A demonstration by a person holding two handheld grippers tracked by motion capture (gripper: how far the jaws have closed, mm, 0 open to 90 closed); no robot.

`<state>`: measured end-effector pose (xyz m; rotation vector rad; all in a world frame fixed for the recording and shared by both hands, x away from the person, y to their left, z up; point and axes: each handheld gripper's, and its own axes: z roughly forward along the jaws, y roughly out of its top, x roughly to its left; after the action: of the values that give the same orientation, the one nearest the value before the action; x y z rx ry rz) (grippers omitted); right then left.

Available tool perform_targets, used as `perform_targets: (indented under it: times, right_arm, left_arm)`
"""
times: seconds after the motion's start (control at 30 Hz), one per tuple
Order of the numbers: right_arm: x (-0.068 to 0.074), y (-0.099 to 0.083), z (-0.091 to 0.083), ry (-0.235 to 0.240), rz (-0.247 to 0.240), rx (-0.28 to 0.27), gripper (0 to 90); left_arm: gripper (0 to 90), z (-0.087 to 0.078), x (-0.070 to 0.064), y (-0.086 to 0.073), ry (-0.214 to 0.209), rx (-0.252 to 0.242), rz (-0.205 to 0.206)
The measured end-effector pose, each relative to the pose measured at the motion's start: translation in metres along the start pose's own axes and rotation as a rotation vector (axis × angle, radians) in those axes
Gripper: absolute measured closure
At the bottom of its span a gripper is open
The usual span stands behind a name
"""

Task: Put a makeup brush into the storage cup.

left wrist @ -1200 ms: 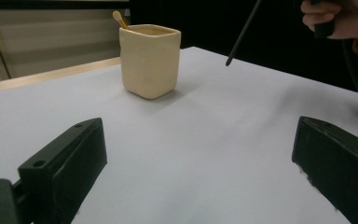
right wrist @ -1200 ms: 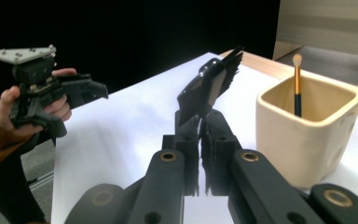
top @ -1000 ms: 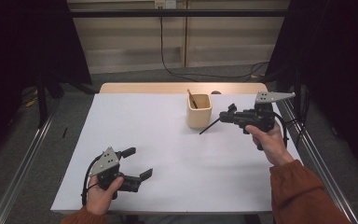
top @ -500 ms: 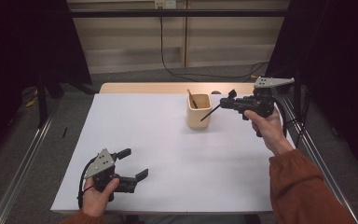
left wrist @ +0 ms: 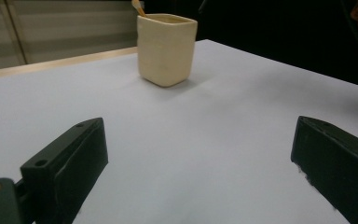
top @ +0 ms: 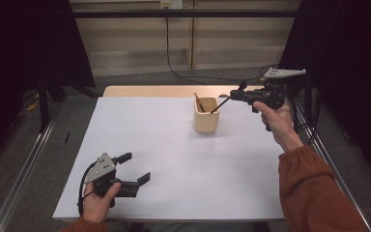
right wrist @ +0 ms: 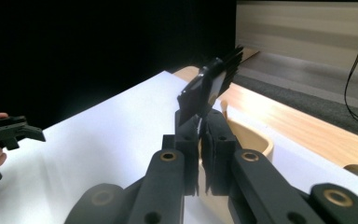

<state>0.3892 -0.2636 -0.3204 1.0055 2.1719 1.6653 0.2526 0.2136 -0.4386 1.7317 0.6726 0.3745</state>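
A cream square cup stands at the back right of the white table, with a wooden stick leaning in it. My right gripper hovers just right of the cup, above its rim, shut on a thin black utensil that slants down-left to the cup's mouth. In the right gripper view the jaws clamp the utensil's flat toothed end over the cup. My left gripper rests open near the front left edge. Its jaws stand wide apart and face the cup.
A bare wooden strip runs along the table's far edge. Metal rails flank the table on both sides, and a black cable lies on the floor behind it. Dark curtains hang at left and right.
My right gripper has risen and carried the black utensil from the table beside the cup up to the cup's mouth. The left gripper has barely moved.
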Motion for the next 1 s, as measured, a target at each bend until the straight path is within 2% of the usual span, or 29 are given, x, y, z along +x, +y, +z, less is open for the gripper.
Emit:
perform_targets:
  times: [0.07, 0.13, 0.23, 0.47, 0.73, 1.0]
  right_arm:
    - [-0.001, 0.004, -0.001, -0.006, -0.001, -0.008, 85.9]
    - [-0.002, 0.009, 0.000, -0.016, -0.005, -0.010, 85.9]
    - [-0.004, 0.016, 0.001, -0.033, -0.006, -0.011, 85.9]
    - [-0.008, 0.028, 0.013, -0.067, -0.022, 0.029, 85.9]
    - [-0.010, 0.021, 0.036, -0.084, -0.024, 0.086, 85.9]
    - [-0.011, 0.018, 0.046, -0.095, -0.024, 0.110, 85.8]
  left_arm:
    - [3.6, -0.001, 0.003, -0.002, 0.008, -0.007, -0.016]
    - [3.6, -0.001, 0.005, -0.003, 0.014, 0.006, -0.013]
    - [3.6, -0.001, 0.005, -0.003, 0.015, 0.000, -0.010]
    - [3.5, -0.001, 0.007, -0.003, 0.013, -0.004, -0.012]
    - [2.5, -0.001, 0.008, -0.003, 0.022, -0.012, -0.015]
    - [2.5, -0.002, 0.009, -0.003, 0.023, -0.004, -0.008]
